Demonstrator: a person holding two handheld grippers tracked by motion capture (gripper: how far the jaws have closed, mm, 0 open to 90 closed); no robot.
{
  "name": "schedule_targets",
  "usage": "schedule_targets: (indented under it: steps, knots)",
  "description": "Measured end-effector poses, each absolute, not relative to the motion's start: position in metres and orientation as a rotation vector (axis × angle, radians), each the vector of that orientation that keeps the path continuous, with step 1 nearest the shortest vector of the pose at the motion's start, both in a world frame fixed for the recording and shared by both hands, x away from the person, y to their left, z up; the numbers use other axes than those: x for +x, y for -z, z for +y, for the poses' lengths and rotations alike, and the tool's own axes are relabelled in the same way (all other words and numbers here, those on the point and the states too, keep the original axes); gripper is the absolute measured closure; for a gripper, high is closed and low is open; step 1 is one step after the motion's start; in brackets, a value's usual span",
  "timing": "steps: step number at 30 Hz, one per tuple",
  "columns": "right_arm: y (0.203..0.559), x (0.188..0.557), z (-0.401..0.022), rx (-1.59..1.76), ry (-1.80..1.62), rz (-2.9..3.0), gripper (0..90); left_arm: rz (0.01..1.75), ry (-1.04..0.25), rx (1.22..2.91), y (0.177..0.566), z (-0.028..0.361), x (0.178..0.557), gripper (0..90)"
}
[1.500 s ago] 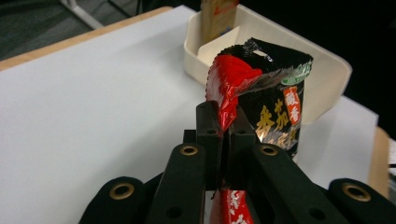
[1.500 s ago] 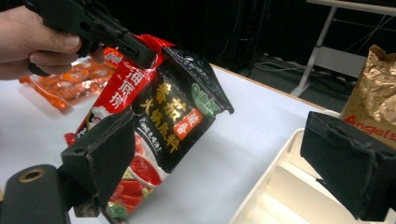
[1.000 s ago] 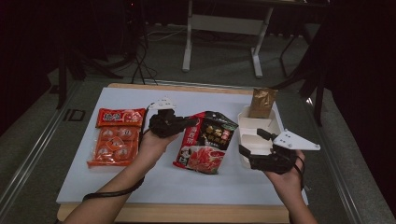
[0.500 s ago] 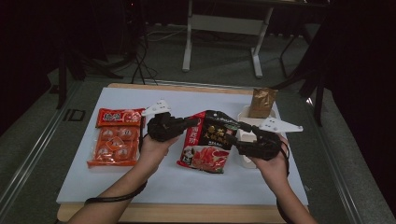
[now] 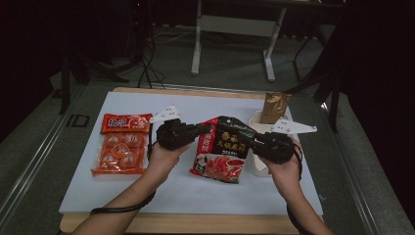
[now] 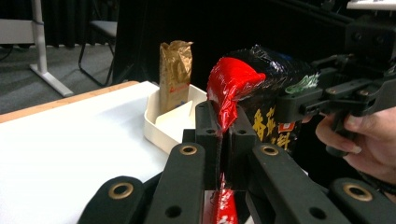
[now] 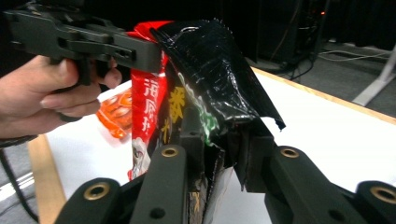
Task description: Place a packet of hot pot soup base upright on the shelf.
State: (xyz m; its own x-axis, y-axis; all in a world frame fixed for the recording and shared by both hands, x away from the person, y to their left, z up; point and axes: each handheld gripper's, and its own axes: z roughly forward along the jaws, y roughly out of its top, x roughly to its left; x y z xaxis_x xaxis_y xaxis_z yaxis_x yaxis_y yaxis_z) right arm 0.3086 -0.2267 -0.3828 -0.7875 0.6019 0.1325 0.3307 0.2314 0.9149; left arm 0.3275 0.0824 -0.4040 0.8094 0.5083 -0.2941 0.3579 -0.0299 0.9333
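Observation:
A black and red snack bag (image 5: 222,147) is lifted at its top edge in the middle of the white table (image 5: 195,196). From the left, my left gripper (image 5: 205,131) is shut on the bag's red upper corner (image 6: 231,86); its jaws (image 6: 223,123) pinch the foil. From the right, my right gripper (image 5: 252,142) is shut on the black upper edge (image 7: 205,79), with the foil crumpled between its jaws (image 7: 219,137). The right gripper view has the left gripper (image 7: 93,42) and its hand at top left. The right gripper (image 6: 331,91) appears at the right of the left gripper view.
An orange pack of round snacks (image 5: 122,144) lies at the left of the table. A white tray (image 5: 259,166) sits at the right, just behind the right hand, with a gold foil pouch (image 5: 275,106) standing at its far end. Desk legs and cables stand beyond the table.
My right gripper has moved left from the white tray to the bag and shut on its right top edge. The bag's top has risen between both grippers.

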Motion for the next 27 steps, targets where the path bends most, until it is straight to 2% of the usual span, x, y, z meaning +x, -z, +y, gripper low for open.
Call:
schedule_targets:
  steps: [6,9,16,20,22,24,27]
  knots:
    - [0.373,0.309,-0.228,0.832,-1.571,2.273,77.4,0.667,-0.114,1.651,0.398,0.085,0.330,82.7]
    - [0.366,0.308,-0.230,0.805,-1.568,2.268,77.6,0.655,-0.106,1.666,0.396,0.085,0.331,75.8]
    - [0.353,0.309,-0.240,0.777,-1.541,2.237,77.6,0.663,-0.136,1.676,0.396,0.092,0.330,43.2]
    - [0.346,0.312,-0.251,0.792,-1.557,2.221,77.5,0.650,-0.129,1.693,0.397,0.097,0.327,14.2]
    - [0.343,0.313,-0.255,0.794,-1.557,2.208,77.6,0.668,-0.135,1.694,0.399,0.100,0.325,10.4]
    - [0.340,0.314,-0.259,0.800,-1.556,2.198,77.6,0.655,-0.118,1.691,0.402,0.103,0.325,0.0]
    - [0.336,0.317,-0.264,0.807,-1.549,2.185,77.5,0.651,-0.106,1.679,0.406,0.109,0.322,0.0]
